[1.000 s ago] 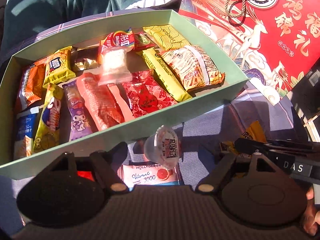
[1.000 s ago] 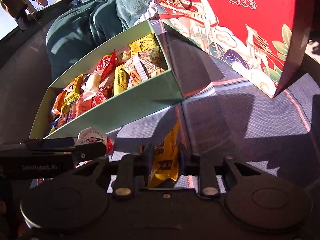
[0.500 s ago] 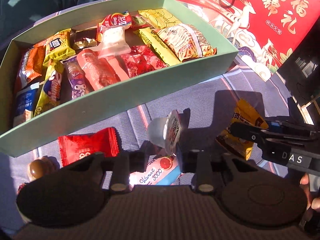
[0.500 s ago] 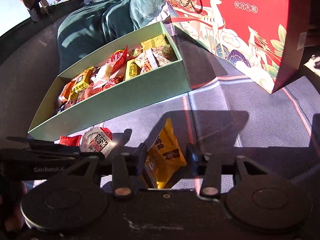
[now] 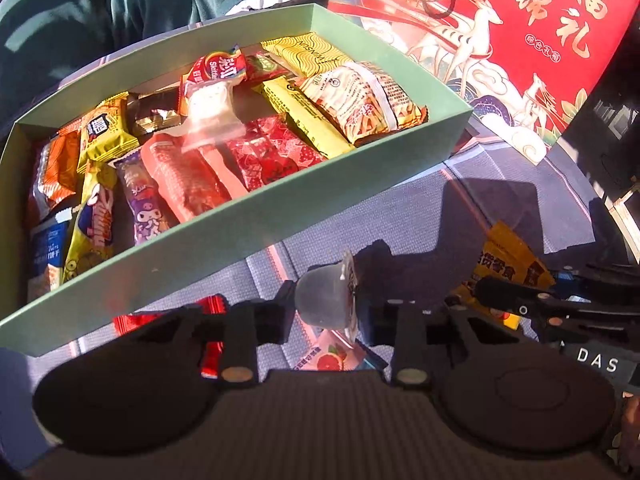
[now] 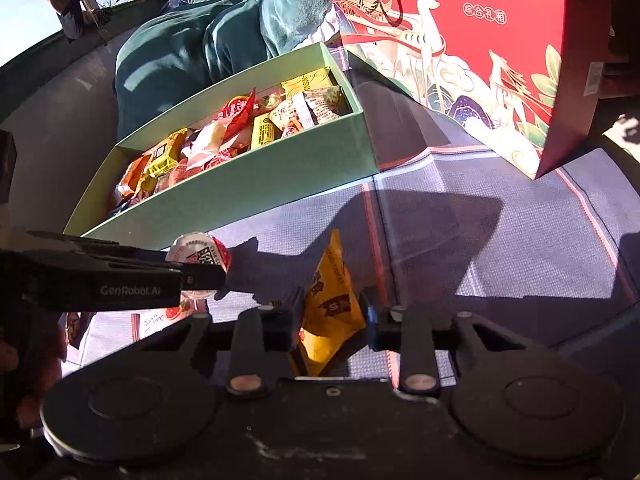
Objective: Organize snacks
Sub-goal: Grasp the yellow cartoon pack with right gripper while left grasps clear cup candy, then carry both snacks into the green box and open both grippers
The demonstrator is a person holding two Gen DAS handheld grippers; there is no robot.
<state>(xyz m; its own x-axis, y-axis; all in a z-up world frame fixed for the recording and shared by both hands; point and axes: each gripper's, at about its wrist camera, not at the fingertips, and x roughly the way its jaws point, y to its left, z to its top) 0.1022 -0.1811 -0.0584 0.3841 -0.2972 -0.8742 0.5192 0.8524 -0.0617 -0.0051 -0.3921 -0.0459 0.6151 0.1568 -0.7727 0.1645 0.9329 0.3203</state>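
A small jelly cup [image 5: 320, 300] lies on its side between my left gripper's [image 5: 326, 305] pads, which are shut on it just above the cloth; the right wrist view shows its printed lid [image 6: 200, 254] at the left gripper's [image 6: 214, 276] tip. My right gripper [image 6: 330, 308] is closing its jaws on a yellow snack packet [image 6: 332, 300], and both pads touch it. The same yellow packet [image 5: 508, 254] sticks up from the right gripper [image 5: 486, 290] in the left wrist view. Beyond both stands the green box [image 5: 280, 216] full of several wrapped snacks.
A red packet [image 5: 210, 306] and a vitamin sachet [image 5: 332, 354] lie on the grey-blue cloth [image 5: 400, 216] under my left gripper. A red gift bag [image 6: 500, 40] stands at the back right, beside the green box [image 6: 260, 184]. A person in dark green clothing [image 5: 120, 12] sits behind the box.
My left jaws closed on the jelly cup, which now lies on its side. The right jaws widened, then narrowed onto the yellow packet, which stands higher between them.
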